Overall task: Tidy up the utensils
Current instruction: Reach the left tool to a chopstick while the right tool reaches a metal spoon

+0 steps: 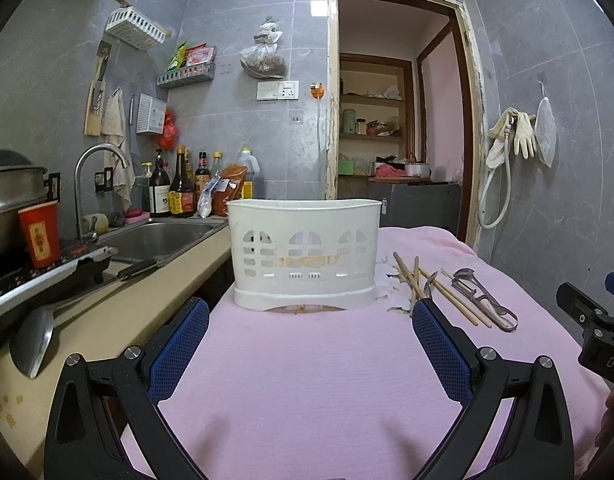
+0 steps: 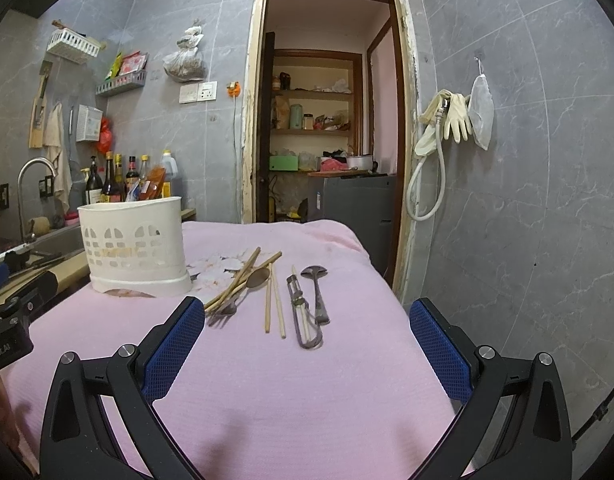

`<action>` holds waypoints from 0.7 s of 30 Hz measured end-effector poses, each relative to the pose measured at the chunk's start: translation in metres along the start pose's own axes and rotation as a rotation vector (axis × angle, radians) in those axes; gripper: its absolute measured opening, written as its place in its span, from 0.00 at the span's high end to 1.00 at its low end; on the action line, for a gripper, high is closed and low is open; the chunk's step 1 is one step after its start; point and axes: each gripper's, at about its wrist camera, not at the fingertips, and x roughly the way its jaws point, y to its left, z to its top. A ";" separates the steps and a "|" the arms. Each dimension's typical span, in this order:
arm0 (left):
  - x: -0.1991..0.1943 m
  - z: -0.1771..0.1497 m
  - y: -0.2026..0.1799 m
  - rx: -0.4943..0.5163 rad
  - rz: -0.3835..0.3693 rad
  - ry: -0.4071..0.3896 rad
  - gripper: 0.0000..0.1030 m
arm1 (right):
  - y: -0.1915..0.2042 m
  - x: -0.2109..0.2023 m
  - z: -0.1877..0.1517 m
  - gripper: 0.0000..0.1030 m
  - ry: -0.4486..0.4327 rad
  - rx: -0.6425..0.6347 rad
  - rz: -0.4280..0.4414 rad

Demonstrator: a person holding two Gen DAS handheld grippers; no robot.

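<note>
Both claws are held spread wide and empty: the left gripper [image 1: 310, 328] faces the white caddy [image 1: 305, 256], the right gripper [image 2: 307, 330] the utensils. Chopsticks [image 2: 275, 304], spoons [image 2: 317, 292] and a peeler [image 2: 301, 312] lie crossed on the pink cloth [image 2: 291, 392] beside the caddy [image 2: 135, 252]. Neighbouring pieces could be dragged along, or the light caddy tipped, if a crossed piece were pinched carelessly.

Low wrist views; shared holder [image 1: 305, 254], doorward
</note>
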 end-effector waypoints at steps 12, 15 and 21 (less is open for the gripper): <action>0.044 0.046 -0.030 0.071 -0.162 0.073 0.03 | -0.038 0.044 0.033 0.00 0.078 -0.032 0.079; 0.065 0.058 -0.042 0.106 -0.211 0.123 0.04 | -0.048 0.065 0.041 0.00 0.127 -0.051 0.085; 0.104 0.076 -0.066 0.128 -0.286 0.205 0.12 | -0.070 0.111 0.053 0.00 0.211 -0.056 0.141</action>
